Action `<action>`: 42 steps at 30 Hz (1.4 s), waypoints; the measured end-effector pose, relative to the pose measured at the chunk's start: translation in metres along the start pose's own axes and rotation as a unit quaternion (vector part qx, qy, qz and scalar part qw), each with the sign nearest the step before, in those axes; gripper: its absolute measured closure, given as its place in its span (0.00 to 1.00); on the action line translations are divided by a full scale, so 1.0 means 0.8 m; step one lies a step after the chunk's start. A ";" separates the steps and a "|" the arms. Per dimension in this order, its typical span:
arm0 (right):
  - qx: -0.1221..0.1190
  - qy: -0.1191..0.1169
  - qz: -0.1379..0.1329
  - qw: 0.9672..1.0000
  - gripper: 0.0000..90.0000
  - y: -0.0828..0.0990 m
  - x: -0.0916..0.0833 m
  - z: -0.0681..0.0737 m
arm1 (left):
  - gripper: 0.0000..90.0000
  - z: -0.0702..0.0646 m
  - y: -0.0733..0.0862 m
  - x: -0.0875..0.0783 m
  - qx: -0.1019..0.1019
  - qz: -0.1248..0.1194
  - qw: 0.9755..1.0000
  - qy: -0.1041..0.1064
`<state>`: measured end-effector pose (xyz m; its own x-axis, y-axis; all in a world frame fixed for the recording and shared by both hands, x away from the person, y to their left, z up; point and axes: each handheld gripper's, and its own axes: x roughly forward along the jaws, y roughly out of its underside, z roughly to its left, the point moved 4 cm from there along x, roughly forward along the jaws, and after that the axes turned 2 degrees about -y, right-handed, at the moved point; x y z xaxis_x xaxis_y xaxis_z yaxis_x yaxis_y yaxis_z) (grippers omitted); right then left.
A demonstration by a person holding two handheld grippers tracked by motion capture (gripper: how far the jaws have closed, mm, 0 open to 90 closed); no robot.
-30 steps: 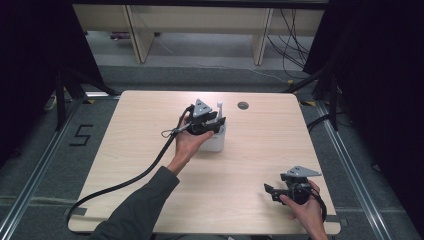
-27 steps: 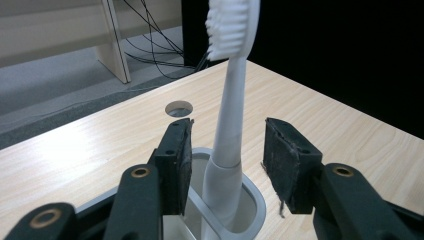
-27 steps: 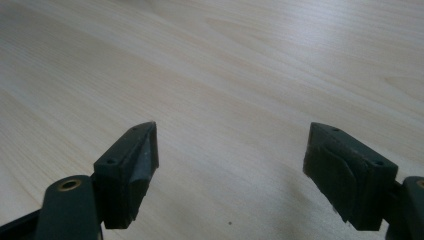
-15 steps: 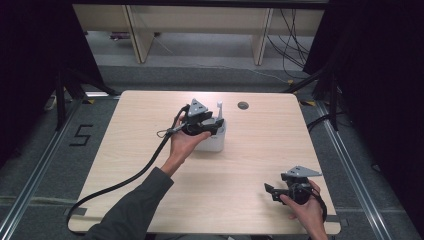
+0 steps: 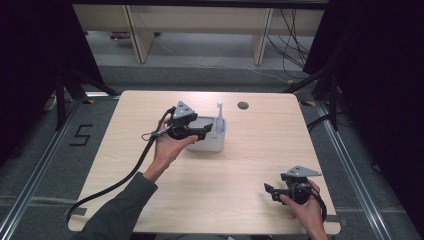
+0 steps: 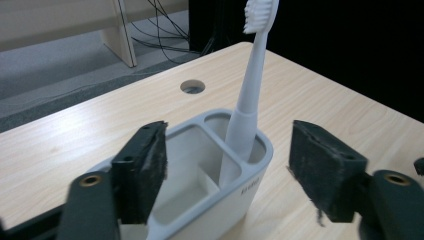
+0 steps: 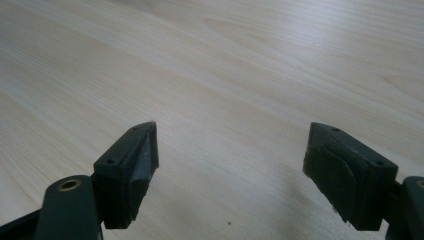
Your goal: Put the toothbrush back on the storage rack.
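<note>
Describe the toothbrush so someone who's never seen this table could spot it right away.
Start at the light wooden table and find the white holder near its middle, just in front of the left gripper. The toothbrush stands upright in the holder's end compartment, the one tall white thing rising above its rim, bristles on top.

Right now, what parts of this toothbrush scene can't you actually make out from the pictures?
- Toothbrush: its foot is hidden inside the holder compartment in the left gripper view; the bristle top is cut off by the upper edge.
- Raised lettering on the holder's front: too small and blurred to read in the left gripper view.
- Holder in the high view: its near-left part is hidden behind the left gripper.
- Right gripper: partly covered by the hand in the high view.
</note>
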<state>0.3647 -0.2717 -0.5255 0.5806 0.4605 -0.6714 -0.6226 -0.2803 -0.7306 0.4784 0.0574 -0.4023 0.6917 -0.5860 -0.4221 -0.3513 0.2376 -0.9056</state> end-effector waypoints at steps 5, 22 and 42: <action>0.003 0.001 0.001 1.000 0.25 0.000 0.000 0.000 | 0.28 0.013 0.009 -0.021 -0.006 0.005 1.000 -0.008; -0.003 0.002 -0.004 1.000 0.25 -0.001 0.000 -0.001 | 0.22 0.047 0.045 -0.093 -0.011 -0.006 1.000 -0.020; -0.003 0.005 -0.009 1.000 0.25 -0.002 -0.001 -0.002 | 0.18 0.054 0.087 -0.116 0.000 0.003 1.000 -0.017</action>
<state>0.3659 -0.2727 -0.5240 0.5970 0.4579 -0.6587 -0.6083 -0.2769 -0.7439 0.4168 0.1616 -0.4275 0.7108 -0.5578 -0.4285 -0.3558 0.2404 -0.9031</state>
